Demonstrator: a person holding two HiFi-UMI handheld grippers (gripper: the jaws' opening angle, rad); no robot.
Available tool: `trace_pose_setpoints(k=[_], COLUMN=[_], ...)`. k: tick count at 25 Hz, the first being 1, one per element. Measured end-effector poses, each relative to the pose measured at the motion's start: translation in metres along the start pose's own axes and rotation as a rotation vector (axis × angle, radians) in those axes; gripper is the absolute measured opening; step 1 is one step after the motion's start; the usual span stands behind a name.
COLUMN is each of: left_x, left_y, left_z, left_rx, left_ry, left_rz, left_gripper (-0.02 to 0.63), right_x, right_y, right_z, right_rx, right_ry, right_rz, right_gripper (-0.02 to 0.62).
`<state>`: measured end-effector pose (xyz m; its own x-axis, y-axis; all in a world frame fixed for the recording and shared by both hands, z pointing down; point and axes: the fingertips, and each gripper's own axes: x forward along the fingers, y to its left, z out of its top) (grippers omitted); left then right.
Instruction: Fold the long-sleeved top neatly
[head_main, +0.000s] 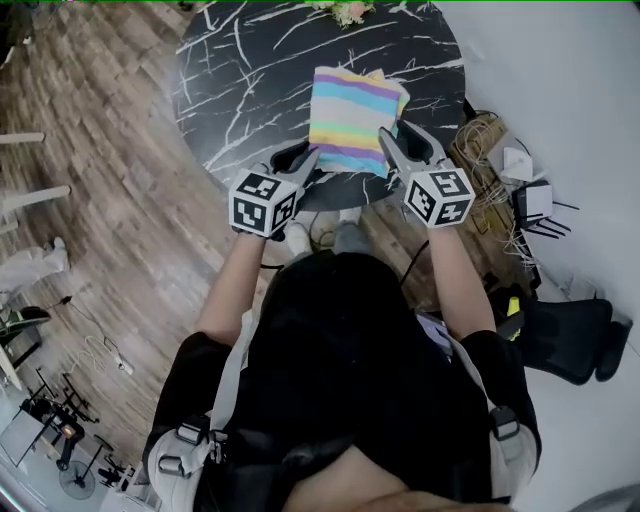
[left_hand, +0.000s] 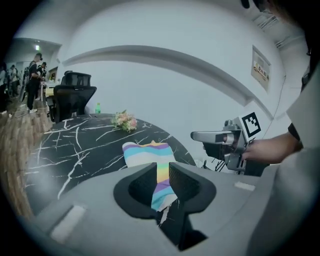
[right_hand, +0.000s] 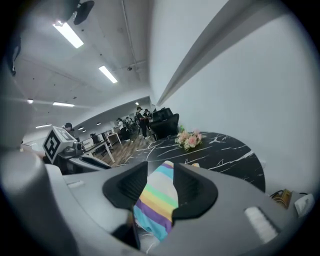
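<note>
The long-sleeved top (head_main: 355, 115), striped in pastel colours, lies folded into a flat rectangle on the round black marble table (head_main: 240, 80). My left gripper (head_main: 300, 158) hovers at its near left corner and my right gripper (head_main: 403, 140) at its near right edge. In the left gripper view the jaws (left_hand: 163, 172) stand a narrow gap apart, and the top (left_hand: 147, 152) shows through the gap on the table below. The right gripper's jaws (right_hand: 160, 177) stand wider, with the stripes (right_hand: 157, 200) showing between them. Neither pair of pads visibly presses the cloth.
A small bunch of flowers (head_main: 345, 10) sits at the table's far edge. A tangle of cables and a wicker piece (head_main: 490, 150) lie on the floor to the right, near a black office chair (head_main: 565, 335). Wood floor lies to the left.
</note>
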<state>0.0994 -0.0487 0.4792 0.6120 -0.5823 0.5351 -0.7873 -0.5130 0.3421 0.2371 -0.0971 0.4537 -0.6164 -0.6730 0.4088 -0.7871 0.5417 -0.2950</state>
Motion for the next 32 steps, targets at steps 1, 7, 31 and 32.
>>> trace_pose_setpoints(k=[1, 7, 31, 32], left_x=[-0.01, -0.063, -0.144, -0.144], left_y=[0.0, -0.009, -0.008, -0.008], left_z=[0.007, 0.057, 0.127, 0.126], left_rx=[0.006, 0.044, 0.163, 0.158], left_ry=[-0.02, -0.166, -0.516, -0.514], left_rz=[0.007, 0.045, 0.094, 0.092], left_gripper=[0.078, 0.009, 0.008, 0.008], right_x=[-0.009, -0.05, -0.074, -0.074], right_y=[0.004, 0.026, 0.064, 0.064], right_z=[0.008, 0.047, 0.102, 0.101], right_rx=[0.001, -0.028, -0.144, -0.135], right_ry=[-0.022, -0.147, -0.358, -0.356], right_rz=[-0.006, -0.013, 0.038, 0.038], right_gripper=[0.159, 0.064, 0.005, 0.005])
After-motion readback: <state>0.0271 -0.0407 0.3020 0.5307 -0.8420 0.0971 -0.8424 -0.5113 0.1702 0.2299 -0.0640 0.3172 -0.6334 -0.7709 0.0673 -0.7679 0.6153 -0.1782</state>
